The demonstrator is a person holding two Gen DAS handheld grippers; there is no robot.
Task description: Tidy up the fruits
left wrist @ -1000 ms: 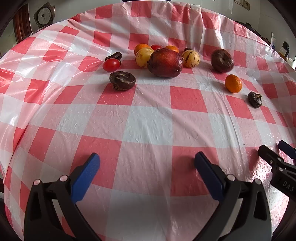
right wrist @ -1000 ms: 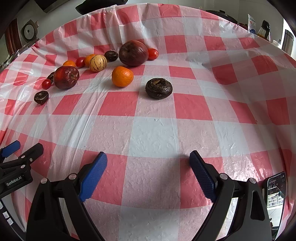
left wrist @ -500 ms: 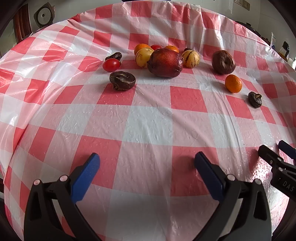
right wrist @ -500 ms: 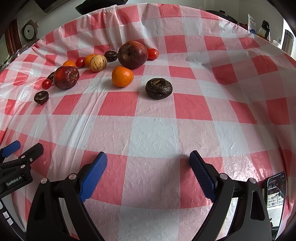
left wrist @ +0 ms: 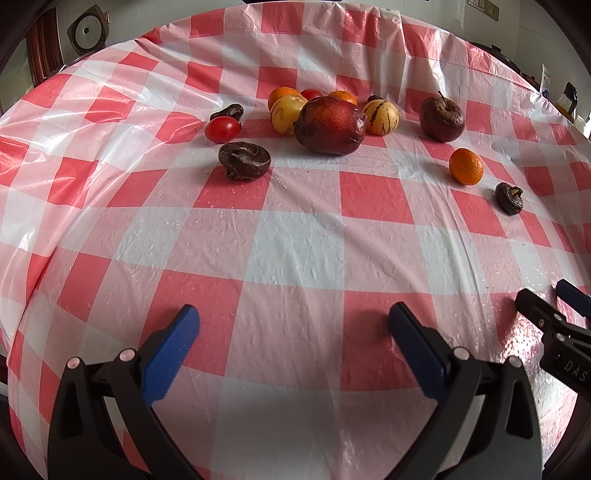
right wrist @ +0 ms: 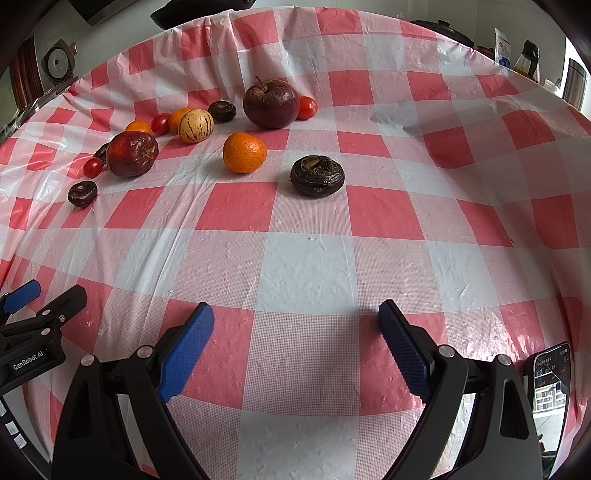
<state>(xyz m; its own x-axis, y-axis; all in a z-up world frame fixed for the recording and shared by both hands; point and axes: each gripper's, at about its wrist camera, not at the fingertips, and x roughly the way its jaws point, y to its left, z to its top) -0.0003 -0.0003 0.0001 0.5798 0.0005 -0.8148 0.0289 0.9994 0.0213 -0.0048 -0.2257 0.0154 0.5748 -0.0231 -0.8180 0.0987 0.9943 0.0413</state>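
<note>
Fruits lie scattered on a red-and-white checked tablecloth [left wrist: 295, 251]. In the left wrist view a large red apple [left wrist: 330, 124], a yellow fruit [left wrist: 286, 114], a striped melon [left wrist: 381, 117], a dark apple [left wrist: 441, 119], a tomato [left wrist: 222, 129], an orange [left wrist: 466, 166] and dark shrivelled fruits [left wrist: 244, 160] sit far ahead. My left gripper [left wrist: 293, 334] is open and empty above the cloth. In the right wrist view the orange [right wrist: 244, 152], a dark shrivelled fruit [right wrist: 317, 175] and the dark apple [right wrist: 270, 104] lie ahead. My right gripper [right wrist: 295, 332] is open and empty.
A phone [right wrist: 550, 398] lies at the table's near right edge. Bottles and a packet [right wrist: 526, 59] stand at the far right. A round appliance [left wrist: 88, 31] sits beyond the table's far left. Each gripper shows at the edge of the other's view [right wrist: 33, 332].
The dark apple rolled and settled with its stem up; both grippers have stayed still.
</note>
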